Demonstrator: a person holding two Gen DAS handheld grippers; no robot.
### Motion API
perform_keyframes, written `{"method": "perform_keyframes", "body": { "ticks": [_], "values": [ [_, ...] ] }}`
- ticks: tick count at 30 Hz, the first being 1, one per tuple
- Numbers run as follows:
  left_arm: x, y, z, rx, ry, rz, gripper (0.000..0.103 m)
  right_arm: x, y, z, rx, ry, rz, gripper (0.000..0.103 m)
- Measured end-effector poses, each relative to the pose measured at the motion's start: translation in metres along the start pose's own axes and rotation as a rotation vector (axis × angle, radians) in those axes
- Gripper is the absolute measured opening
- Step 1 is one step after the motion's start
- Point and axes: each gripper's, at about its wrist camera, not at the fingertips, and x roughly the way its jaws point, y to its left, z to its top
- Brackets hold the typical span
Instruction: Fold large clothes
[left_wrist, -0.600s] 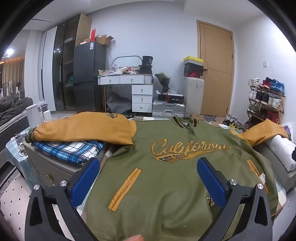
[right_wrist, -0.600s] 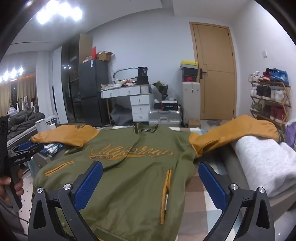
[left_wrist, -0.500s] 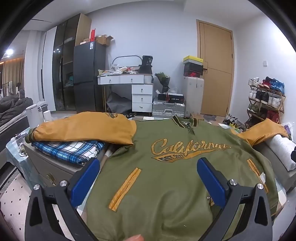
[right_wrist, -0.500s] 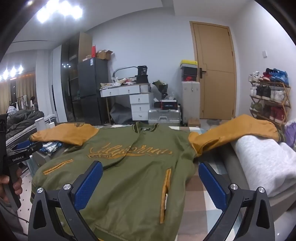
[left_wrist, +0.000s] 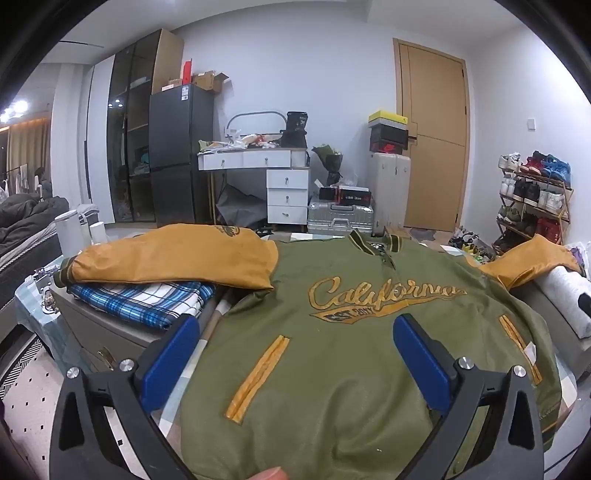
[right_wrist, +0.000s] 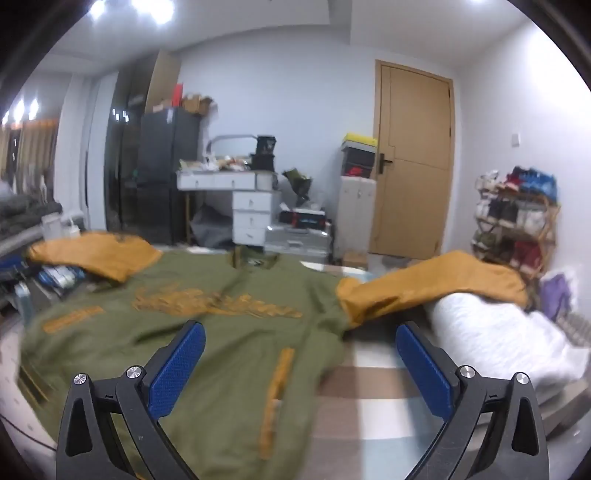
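Olive-green jacket (left_wrist: 343, 369) spread flat, front side up, across the checked surface (right_wrist: 369, 384), collar (left_wrist: 373, 245) at the far end toward the door (left_wrist: 432, 147). Gold "California" lettering (left_wrist: 384, 293) across the chest, just below the collar. Two gold-trimmed pocket slits (left_wrist: 258, 373) lower down, one either side of the lettering. Mustard left-hand sleeve (left_wrist: 173, 258) lying out sideways from the jacket body, resting on top of a blue plaid cloth (left_wrist: 144, 299). Opposite mustard sleeve (right_wrist: 436, 284) stretched out from the jacket's other shoulder, its far end draped over a white folded bundle (right_wrist: 495, 332).

Left gripper (left_wrist: 295, 343) hovering above the jacket's lower front, angled slightly downward, blue pads (left_wrist: 170, 362) spread fully wide, nothing pinched between them. A fingertip (left_wrist: 267, 473) just showing at the bottom edge, at the near hem of the jacket.

Right gripper (right_wrist: 299, 347) likewise spread fully wide and empty, above the jacket's right-hand edge, one pad (right_wrist: 177, 365) over green cloth, the other (right_wrist: 424, 369) over bare checked surface beside the jacket. Right wrist view blurred; lettering unreadable there.

Beyond the jacket's collar: white drawer unit (left_wrist: 288, 195), silver suitcase (left_wrist: 340, 219), dark fridge (left_wrist: 181, 155). Shoe rack (left_wrist: 532, 199) right of the door.
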Motion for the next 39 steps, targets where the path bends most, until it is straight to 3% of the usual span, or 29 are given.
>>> {"method": "perform_keyframes", "body": {
  "ticks": [4,9,24,31,39],
  "values": [
    [0.002,0.001,0.0,-0.004,-0.001,0.007,0.102,0.006,-0.02,-0.002,0.086,0.056,0.018,0.103],
    [0.004,-0.001,-0.001,0.003,-0.006,0.008,0.102,0.002,-0.032,0.001,0.175,0.054,0.031,0.103],
    [0.013,0.001,0.002,-0.025,-0.005,-0.018,0.102,-0.001,-0.007,0.019,0.121,0.033,0.06,0.103],
    [0.022,-0.004,0.006,0.005,0.052,-0.02,0.102,0.008,-0.004,0.029,0.13,0.042,0.073,0.103],
    [0.022,-0.018,0.008,0.1,0.043,0.0,0.102,0.023,-0.006,0.029,0.135,0.067,0.088,0.103]
  ]
}}
